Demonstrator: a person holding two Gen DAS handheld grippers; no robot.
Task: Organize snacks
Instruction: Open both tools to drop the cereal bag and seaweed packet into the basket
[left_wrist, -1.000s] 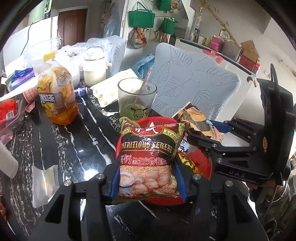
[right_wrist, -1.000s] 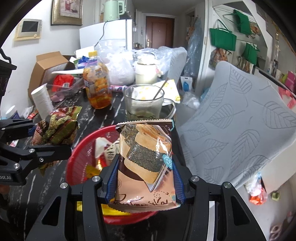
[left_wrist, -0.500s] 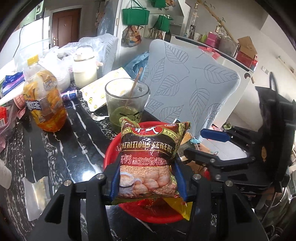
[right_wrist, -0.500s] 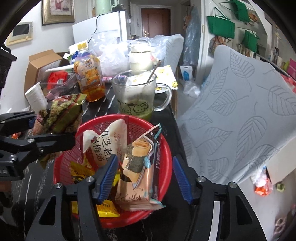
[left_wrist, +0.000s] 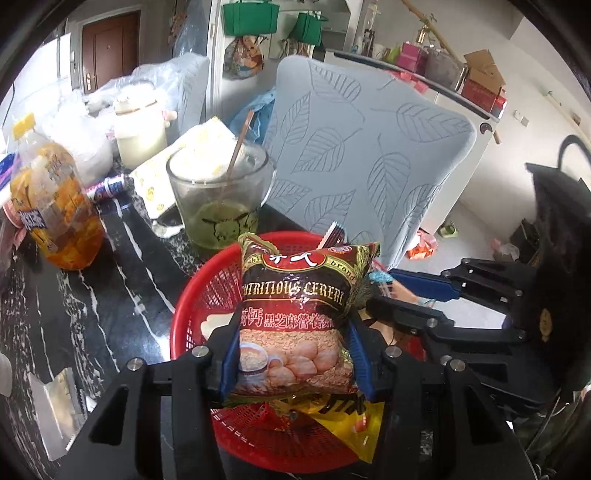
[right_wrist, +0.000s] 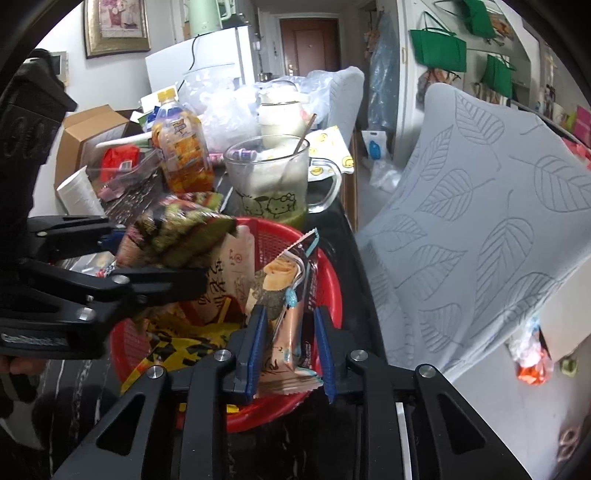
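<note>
On black marble table (left_wrist: 92, 295), red basket (left_wrist: 192, 306) sits at 6 o'clock of glass mug (left_wrist: 221, 192). Left gripper (left_wrist: 291, 343) clamped on cereal bag (left_wrist: 295, 314), bag upright above basket. Right gripper (right_wrist: 290, 332): jaws just been closing; seaweed snack pack (right_wrist: 291, 295) stands between them in basket's 3 o'clock side, blue pads close on both sides, contact unclear. Yellow packet (right_wrist: 184, 343) and pale packet (right_wrist: 229, 273) lie in basket. Orange drink bottle (left_wrist: 51, 214) at 9 o'clock of mug.

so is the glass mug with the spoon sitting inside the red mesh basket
No, the glass mug stands on the dark marble table behind the red mesh basket.
</note>
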